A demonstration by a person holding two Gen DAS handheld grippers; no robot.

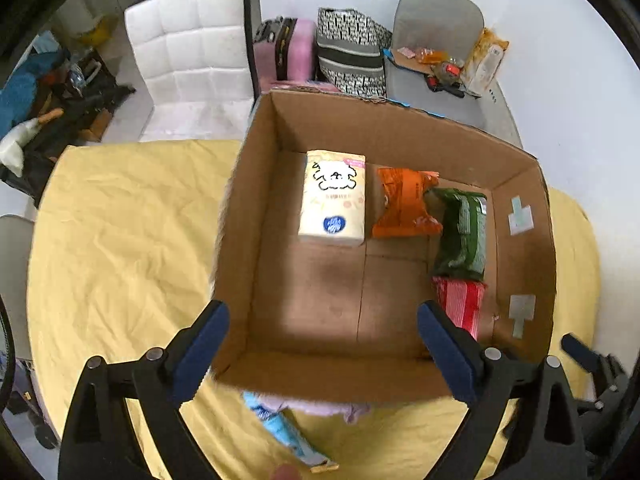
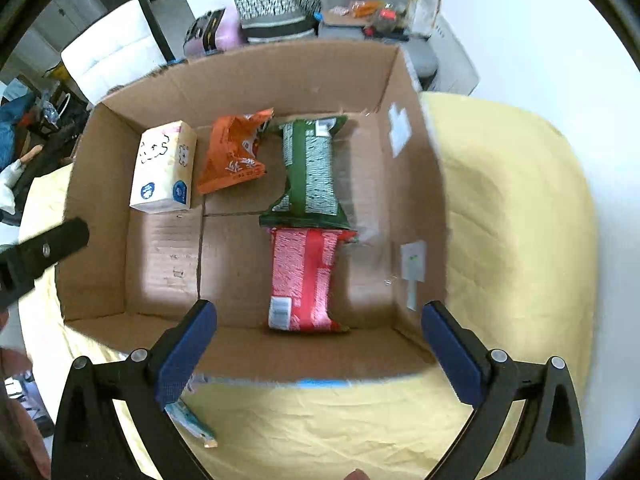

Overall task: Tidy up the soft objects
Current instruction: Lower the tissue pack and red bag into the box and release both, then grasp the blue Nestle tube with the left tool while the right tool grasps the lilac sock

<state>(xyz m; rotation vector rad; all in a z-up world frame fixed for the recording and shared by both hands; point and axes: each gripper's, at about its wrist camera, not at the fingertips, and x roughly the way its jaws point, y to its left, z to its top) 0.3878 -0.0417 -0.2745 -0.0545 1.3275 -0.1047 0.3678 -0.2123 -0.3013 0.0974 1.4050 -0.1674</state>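
An open cardboard box (image 2: 416, 184) stands on a table covered with a creased yellow cloth (image 2: 512, 216), and four soft packs lie on its floor. Going from left to right in the right wrist view, a cream tissue pack (image 2: 164, 168) printed with a cartoon animal sits near the left wall. Just beside it lies an orange snack bag (image 2: 232, 152), crumpled at its top edge. Next comes a green packet (image 2: 312, 172), lying lengthwise toward the far wall. Below it, nearer the camera, a red packet (image 2: 304, 280) lies in line with it, and the two seem to touch end to end, though the blur there makes the join hard to judge. The near left part of the box floor is bare cardboard. Pale labels (image 2: 414, 260) are stuck on the inner right wall.

Both tools hang above the box, pointing down into it. The left gripper (image 1: 324, 356) has its blue-padded jaws spread wide with nothing between them. The right gripper (image 2: 320, 352) likewise stands wide apart and holds nothing.

On the cloth in front of the box lies a light blue pack (image 1: 280, 432), partly under the box's near edge.
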